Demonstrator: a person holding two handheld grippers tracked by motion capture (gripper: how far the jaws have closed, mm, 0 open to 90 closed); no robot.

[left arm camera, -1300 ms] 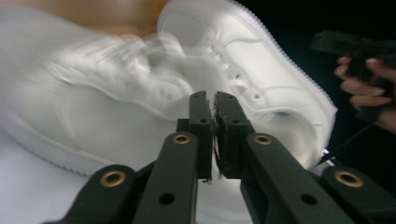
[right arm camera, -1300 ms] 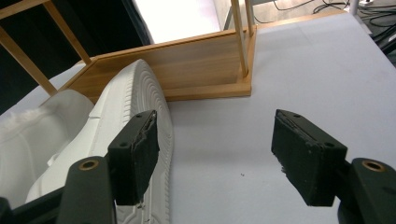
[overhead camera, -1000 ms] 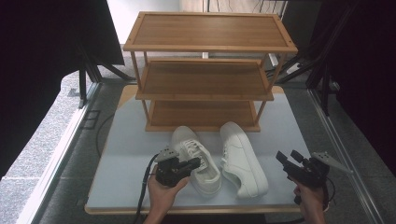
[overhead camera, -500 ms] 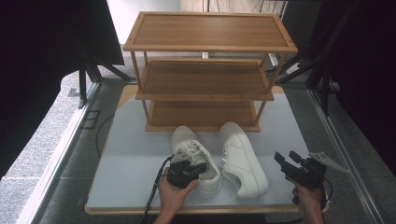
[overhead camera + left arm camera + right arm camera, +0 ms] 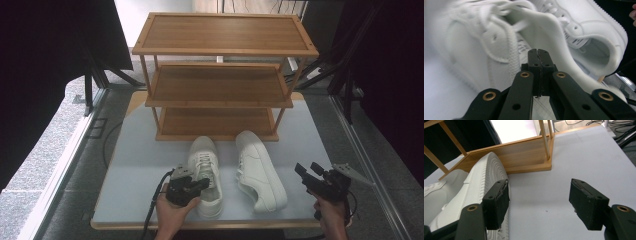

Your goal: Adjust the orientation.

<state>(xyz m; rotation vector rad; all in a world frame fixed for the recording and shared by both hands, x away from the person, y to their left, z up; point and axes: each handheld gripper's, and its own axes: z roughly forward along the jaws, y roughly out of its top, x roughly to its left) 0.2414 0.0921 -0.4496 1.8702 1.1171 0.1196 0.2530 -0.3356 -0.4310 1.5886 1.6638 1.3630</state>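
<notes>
Left gripper clenched at the collar of one white sneaker; right gripper released beside the other.

In the left gripper view the left gripper [image 5: 539,53] has its jaws pressed together at the padded collar of the left sneaker [image 5: 506,45], but the blur hides whether any fabric is pinched between them. From above, that gripper [image 5: 200,184] covers the heel of this sneaker [image 5: 204,162], which lies near the front edge of the table [image 5: 135,155]. The right sneaker [image 5: 257,167] lies just beside it, toe toward the wooden rack [image 5: 220,75], whose three shelves are bare. The right gripper [image 5: 539,203] stands wide open with nothing between its pads, just beside the right sneaker's sole [image 5: 490,170]; the frame cuts that sneaker off. It is held near the table's front right corner [image 5: 306,176].
</notes>
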